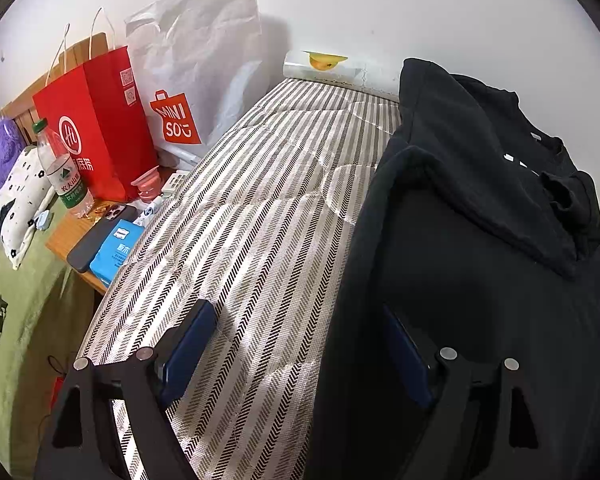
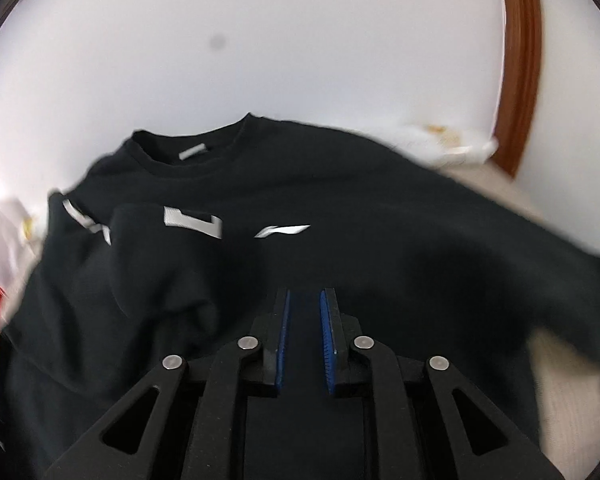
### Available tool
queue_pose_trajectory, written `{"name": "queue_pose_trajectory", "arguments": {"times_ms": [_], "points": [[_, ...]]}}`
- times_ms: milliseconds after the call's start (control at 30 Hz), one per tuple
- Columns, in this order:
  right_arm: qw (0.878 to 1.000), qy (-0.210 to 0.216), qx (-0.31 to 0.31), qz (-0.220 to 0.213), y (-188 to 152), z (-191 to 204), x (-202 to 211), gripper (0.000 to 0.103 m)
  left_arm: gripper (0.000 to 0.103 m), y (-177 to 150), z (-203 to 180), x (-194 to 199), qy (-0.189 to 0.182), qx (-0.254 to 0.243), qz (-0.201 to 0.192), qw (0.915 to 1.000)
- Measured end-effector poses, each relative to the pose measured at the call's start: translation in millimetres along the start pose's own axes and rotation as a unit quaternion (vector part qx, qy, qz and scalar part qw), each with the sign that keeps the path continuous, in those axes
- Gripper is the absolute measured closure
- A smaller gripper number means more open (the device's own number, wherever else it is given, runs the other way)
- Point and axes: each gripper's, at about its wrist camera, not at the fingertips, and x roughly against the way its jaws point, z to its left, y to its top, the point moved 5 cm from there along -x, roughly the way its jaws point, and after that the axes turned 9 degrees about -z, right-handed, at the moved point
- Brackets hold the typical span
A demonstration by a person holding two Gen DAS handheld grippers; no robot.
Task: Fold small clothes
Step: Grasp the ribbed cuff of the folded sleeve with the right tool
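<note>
Here — black sweatshirt (image 2: 340,208) | white chest lettering | sleeve folded inward

Black cotton sweatshirt (image 1: 480,240), white lettering and a white swoosh logo across the chest. Grey-and-cream herringbone-striped quilted mattress (image 1: 244,248). Far left: glossy red paper bag (image 1: 96,120) with white emblem; white plastic bag (image 1: 204,68) with orange-red logo. Clear plastic bottle (image 1: 62,168), green cap and label. Light blue packet (image 1: 114,248). Purple plush (image 1: 4,148). Blue-padded black gripper fingers (image 2: 328,340).
</note>
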Motion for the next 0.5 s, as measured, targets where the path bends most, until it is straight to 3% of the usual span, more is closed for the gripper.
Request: {"name": "queue_pose_trajectory", "arguments": {"times_ms": [33, 100, 167, 367, 500], "points": [[1.0, -0.006, 0.014, -0.007, 1, -1, 7, 0.08, 0.021, 0, 0, 0, 0.0, 0.0, 0.0, 1.0], [0.999, 0.002, 0.033, -0.02, 4, 6, 17, 0.05, 0.021, 0, 0, 0, -0.001, 0.001, 0.0, 1.0], [0.998, 0.02, 0.052, -0.033, 9, 15, 23, 0.033, 0.021, 0, 0, 0, -0.001, 0.0, 0.0, 1.0], [0.982, 0.052, 0.17, -0.069, 8, 83, 19, 0.032, 0.02, 0, 0, 0, 0.0, 0.0, 0.0, 1.0], [0.959, 0.084, 0.259, -0.078, -4, 141, 10, 0.027, 0.02, 1, -1, 1, -0.006, -0.003, -0.003, 1.0]]}}
